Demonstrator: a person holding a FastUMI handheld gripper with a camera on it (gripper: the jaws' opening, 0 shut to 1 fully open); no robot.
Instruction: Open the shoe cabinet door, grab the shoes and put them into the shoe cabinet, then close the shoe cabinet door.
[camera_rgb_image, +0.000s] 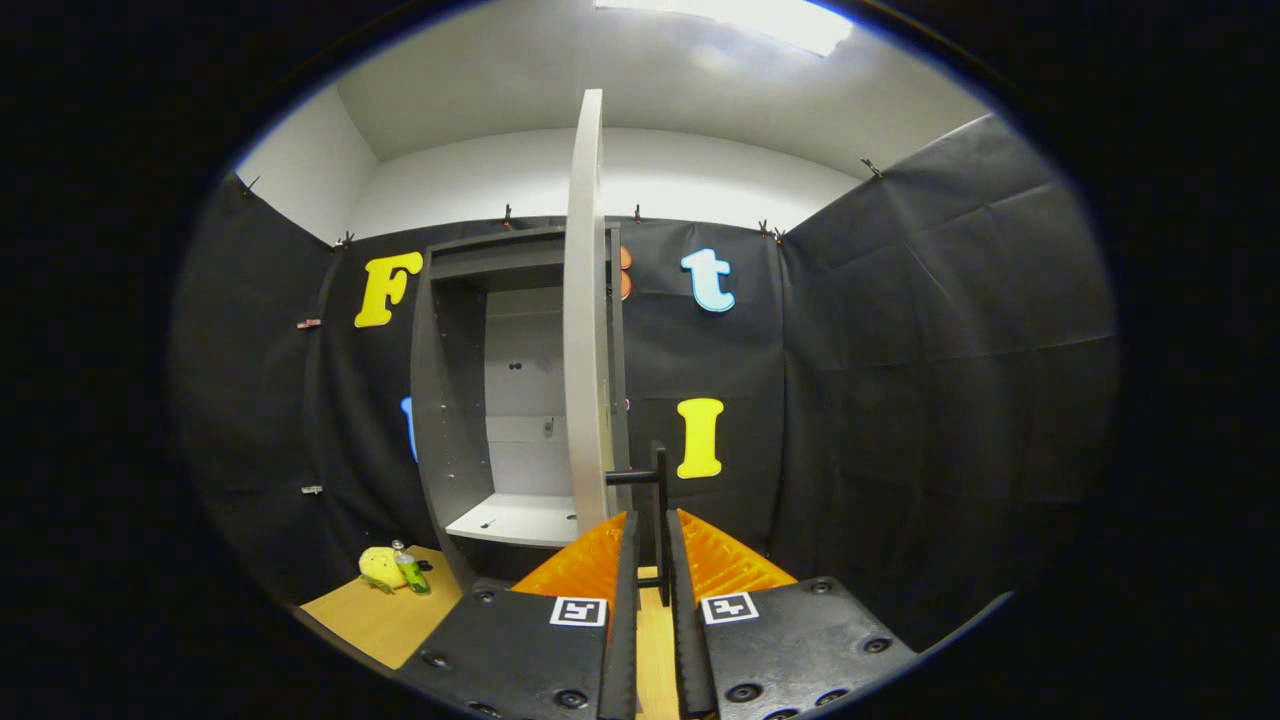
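Gripper (651, 530) fingers nearly closed, pinching black bar handle (659, 480) of tall white cabinet door (586, 320), standing edge-on at 12 o'clock. Yellow-green shoes (392, 570) lying at 10 o'clock on wooden floor (370, 620). Risk: handle slipping from narrow grip, door swinging back.

The shoe cabinet (452, 400) is dark grey outside, pale white within, and its door (586, 320) shows an off-white edge with a black handle (655, 480). Yellow shoes (385, 568) with green trim sit on the light wood floor (375, 615). The gripper (650, 540) has ribbed orange fingers (575, 570) on black mounts with black-and-white square markers.
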